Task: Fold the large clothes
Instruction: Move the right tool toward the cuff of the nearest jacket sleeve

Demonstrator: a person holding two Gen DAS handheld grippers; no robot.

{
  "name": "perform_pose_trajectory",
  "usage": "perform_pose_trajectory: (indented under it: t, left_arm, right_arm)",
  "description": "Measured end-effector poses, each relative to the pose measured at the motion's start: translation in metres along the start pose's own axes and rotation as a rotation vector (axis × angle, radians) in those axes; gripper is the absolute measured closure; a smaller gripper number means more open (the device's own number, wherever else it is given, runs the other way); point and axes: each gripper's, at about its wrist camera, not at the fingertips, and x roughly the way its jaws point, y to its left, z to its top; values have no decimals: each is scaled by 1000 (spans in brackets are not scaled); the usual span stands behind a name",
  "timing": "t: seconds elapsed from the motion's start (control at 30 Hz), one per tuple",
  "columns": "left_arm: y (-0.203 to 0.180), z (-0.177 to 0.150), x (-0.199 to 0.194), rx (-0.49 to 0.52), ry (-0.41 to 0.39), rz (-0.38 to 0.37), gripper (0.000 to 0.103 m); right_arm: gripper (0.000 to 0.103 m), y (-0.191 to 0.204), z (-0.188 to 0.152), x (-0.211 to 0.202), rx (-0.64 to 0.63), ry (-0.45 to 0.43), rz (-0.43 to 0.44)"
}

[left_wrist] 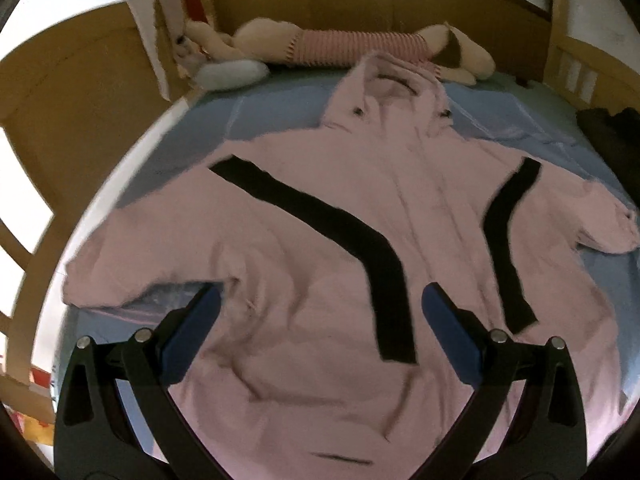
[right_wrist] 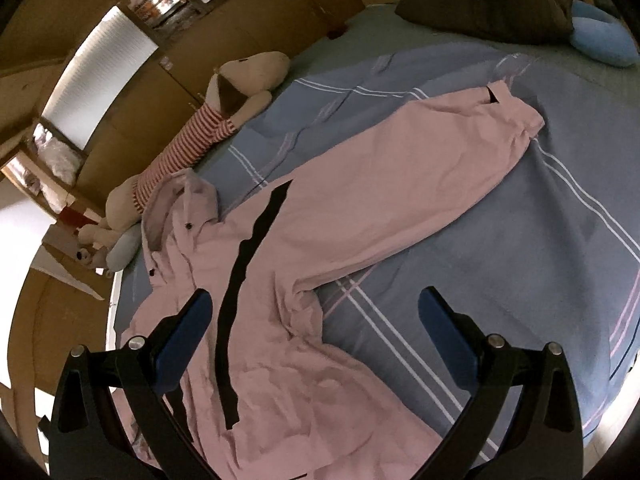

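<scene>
Left fingers (left_wrist: 320,336): spread wide, empty, above the jacket's body.
Right fingers (right_wrist: 316,336): spread wide, empty.
Pink jacket (left_wrist: 304,240): flat on bed (right_wrist: 520,240), hood toward 12 o'clock.
Containers: none visible.

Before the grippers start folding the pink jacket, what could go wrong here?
The pink jacket already has wrinkles near the hem, so a fold may trap them. Its long sleeve lies stretched over the blue sheet and might drag the sheet along. The hood lies close to the plush toy and could catch on it.
</scene>
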Motion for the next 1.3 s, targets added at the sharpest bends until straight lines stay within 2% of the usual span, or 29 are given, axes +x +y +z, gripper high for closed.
perform_pose_trajectory:
  t: [0.13, 0.23, 0.33, 0.5, 0.57, 0.6, 0.7, 0.8, 0.9, 1.0, 1.3]
  left_arm:
    - [7, 8, -2, -18, -67, 73, 2]
    - [12, 12, -5, -47, -97, 96, 2]
    - [10, 15, -6, -45, -124, 156, 2]
    - [3, 16, -8, -21, -146, 183, 2]
    - [-3, 15, -12, 0, -152, 116, 2]
    - [-6, 15, -13, -1, -134, 34, 2]
    - [-13, 12, -12, -28, -83, -142, 2]
    - [-24, 9, -11, -37, -41, -248, 2]
    - [-37, 6, -10, -24, -21, -301, 2]
    - [-48, 5, -15, -14, -21, -318, 2]
    - [-64, -2, -29, 37, -35, -315, 2]
  right_arm:
    - [1, -7, 2, 10, 38, 19, 0]
    - [1, -9, 3, 14, 55, 21, -4]
    - [1, -7, 2, 17, 51, 25, -10]
    - [1, -4, 2, 18, 34, 25, -13]
    - [1, -4, 2, 17, 36, 23, -14]
    - [1, -4, 2, 17, 38, 20, -16]
    - [1, -10, 3, 16, 48, 13, -20]
    - [1, -18, 4, 15, 64, 10, -21]
    - [1, -30, 8, 13, 88, 10, -9]
    - [1, -44, 11, 13, 130, 11, 5]
    - [1, -92, 23, 24, 320, 35, 42]
